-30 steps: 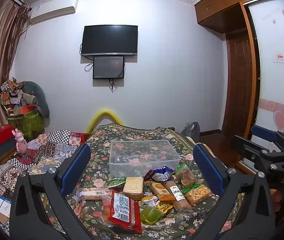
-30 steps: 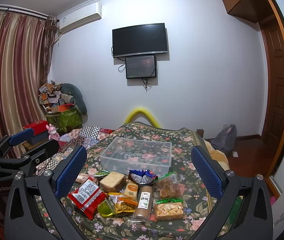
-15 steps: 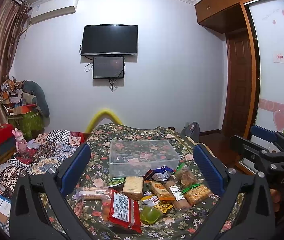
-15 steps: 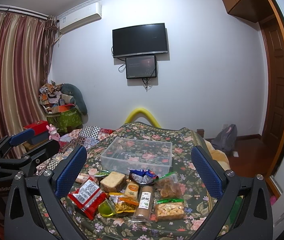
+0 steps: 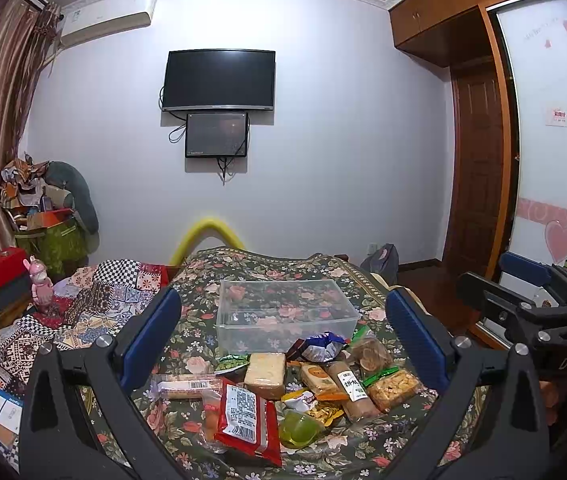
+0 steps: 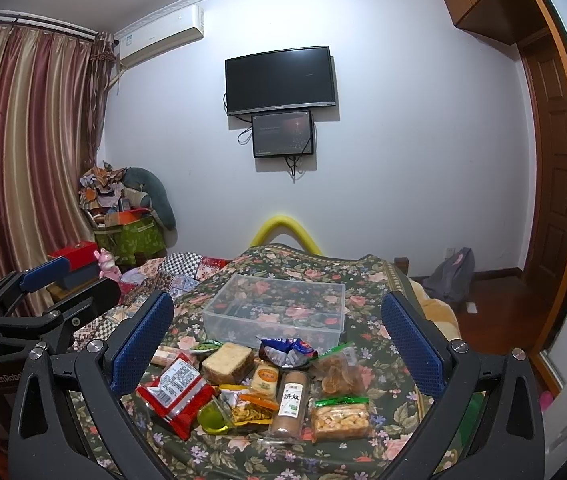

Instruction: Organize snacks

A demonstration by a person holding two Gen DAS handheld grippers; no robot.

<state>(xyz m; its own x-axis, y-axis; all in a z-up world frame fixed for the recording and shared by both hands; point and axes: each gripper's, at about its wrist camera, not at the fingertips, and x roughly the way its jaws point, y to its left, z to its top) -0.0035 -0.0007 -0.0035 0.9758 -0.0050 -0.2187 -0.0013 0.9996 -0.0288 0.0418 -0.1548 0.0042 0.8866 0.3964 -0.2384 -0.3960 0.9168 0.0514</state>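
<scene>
Your left gripper [image 5: 283, 336] and right gripper [image 6: 277, 334] hovered spread and empty above snacks [image 6: 259, 384] heaped before the empty clear bin [image 6: 279, 312]. Best practice: you took one outlying packet first, pinching its flat faces.

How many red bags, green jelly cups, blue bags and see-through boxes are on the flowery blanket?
Red bag: 1
Green jelly cup: 1
Blue bag: 1
See-through box: 1
Total: 4
</scene>
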